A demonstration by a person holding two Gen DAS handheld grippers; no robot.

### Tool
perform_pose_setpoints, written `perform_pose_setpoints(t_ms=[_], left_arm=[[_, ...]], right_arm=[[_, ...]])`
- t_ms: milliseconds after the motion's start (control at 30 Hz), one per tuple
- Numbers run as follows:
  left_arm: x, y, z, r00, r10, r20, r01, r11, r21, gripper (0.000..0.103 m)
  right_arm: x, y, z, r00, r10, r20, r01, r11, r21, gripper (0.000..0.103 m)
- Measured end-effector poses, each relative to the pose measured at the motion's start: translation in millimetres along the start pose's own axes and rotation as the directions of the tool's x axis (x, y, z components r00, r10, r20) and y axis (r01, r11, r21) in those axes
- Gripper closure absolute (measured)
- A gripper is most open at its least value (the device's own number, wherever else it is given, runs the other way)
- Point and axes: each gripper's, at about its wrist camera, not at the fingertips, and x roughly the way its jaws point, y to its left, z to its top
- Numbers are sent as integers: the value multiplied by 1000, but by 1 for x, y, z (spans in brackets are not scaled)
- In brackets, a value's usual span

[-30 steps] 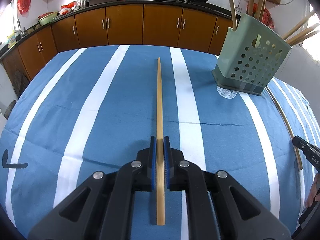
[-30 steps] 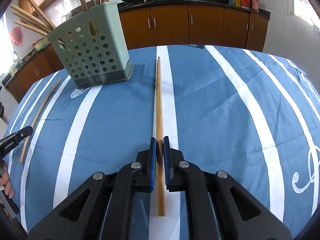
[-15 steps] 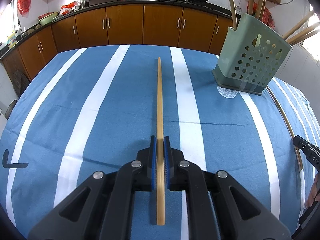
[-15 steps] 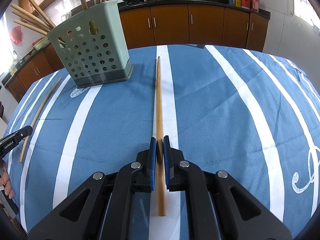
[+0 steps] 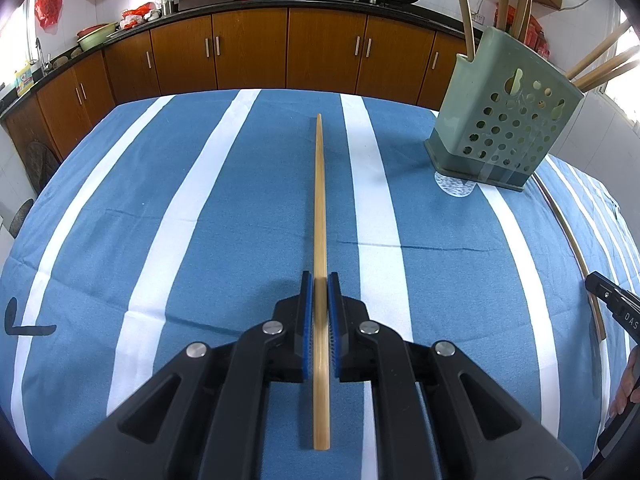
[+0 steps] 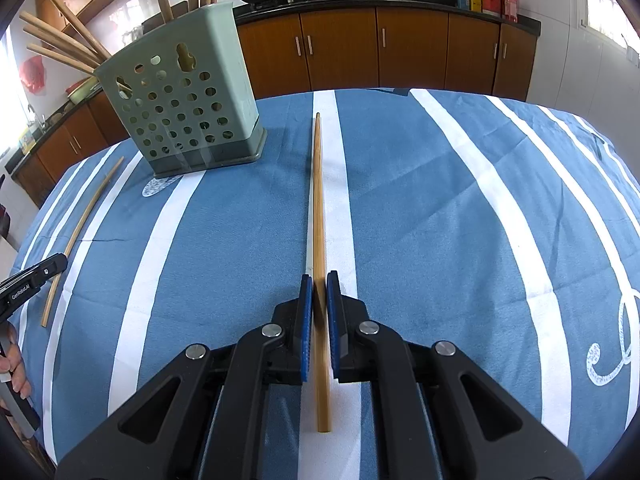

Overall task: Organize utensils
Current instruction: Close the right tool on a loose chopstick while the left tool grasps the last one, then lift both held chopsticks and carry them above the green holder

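Observation:
My left gripper (image 5: 319, 280) is shut on a long bamboo chopstick (image 5: 319, 200) that points forward over the striped cloth. My right gripper (image 6: 319, 280) is shut on another bamboo chopstick (image 6: 317, 200), also pointing forward. A green perforated utensil holder (image 5: 504, 120) stands at the right in the left wrist view and at the left in the right wrist view (image 6: 180, 112), with several chopsticks standing in it. One more chopstick (image 6: 82, 232) lies loose on the cloth left of the holder; it also shows at the right in the left wrist view (image 5: 572, 240).
A blue cloth with white stripes (image 5: 180, 220) covers the table. Brown kitchen cabinets (image 5: 248, 52) with woks on the counter run along the far wall. The other gripper's tip shows at the edge of each view (image 5: 616, 308) (image 6: 32, 276).

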Motion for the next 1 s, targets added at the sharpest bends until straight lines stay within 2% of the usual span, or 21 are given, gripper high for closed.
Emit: perform_pose_setpoints(t_ms=[300,433,633,700,800,1000], left_arm=[[-1,0,0,1000,7,0,-7,1000,5,93],[-4,-5,-5,1000,17,-1,-17,999,31,89],[-7,-7,-9,1000,16,-4,-16,999,51,95],[-11,-8,-10,1000,17,-8,-16,998,60,95],[-23,-8,-9,1000,16,26,-17,998,60,95],[-65,-12,4,990,-14,142,5,998,63,95]], right_arm=[[0,1,0,1000,-11,0,11,1000,-10,94],[-2,3,-1,1000,-9,-1,9,1000,-16,95],[-4,-1,-2,1000,9,5,-9,1000,-4,95],[-11,-2,-3,1000,11,27,-11,1000,-3,95],[-28,-6,1,996,26,86,-27,1000,10,95],[-63,-13,17,978,35,208,-43,999,31,95]])
